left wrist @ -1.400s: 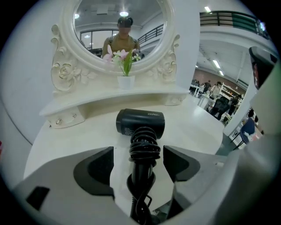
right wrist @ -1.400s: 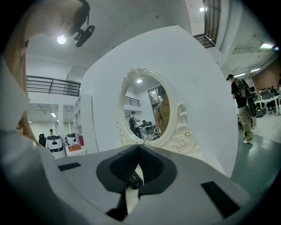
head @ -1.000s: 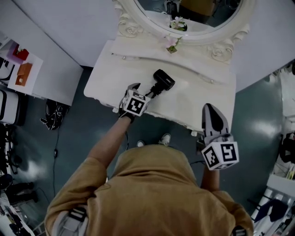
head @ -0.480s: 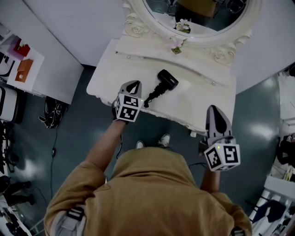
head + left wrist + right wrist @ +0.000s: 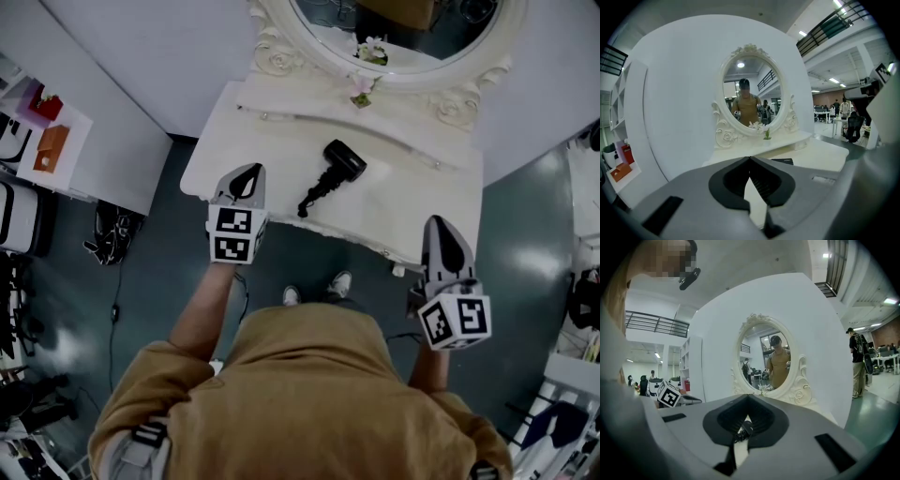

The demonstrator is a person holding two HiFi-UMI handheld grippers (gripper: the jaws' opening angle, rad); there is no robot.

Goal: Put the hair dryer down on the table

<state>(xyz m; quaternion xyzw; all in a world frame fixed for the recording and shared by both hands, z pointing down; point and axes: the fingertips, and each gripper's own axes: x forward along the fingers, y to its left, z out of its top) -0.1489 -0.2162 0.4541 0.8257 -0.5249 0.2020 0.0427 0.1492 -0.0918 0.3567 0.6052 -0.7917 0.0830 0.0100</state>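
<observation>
We've pulled our left gripper (image 5: 247, 174) back, jaws together and empty, right gripper (image 5: 439, 227) closed too, and the hair dryer (image 5: 334, 172) lies free on the table (image 5: 424, 202), so it looks done.

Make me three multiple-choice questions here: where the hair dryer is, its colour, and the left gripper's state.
1. Where does the hair dryer lie? A on the table; B on the floor; C in a drawer.
2. Its colour? A white; B black; C pink.
3. The left gripper is: A open; B shut on the dryer; C shut, empty.
Answers: A, it rests on the white top; B, body and handle are black; C, its jaws meet with nothing between.
</observation>
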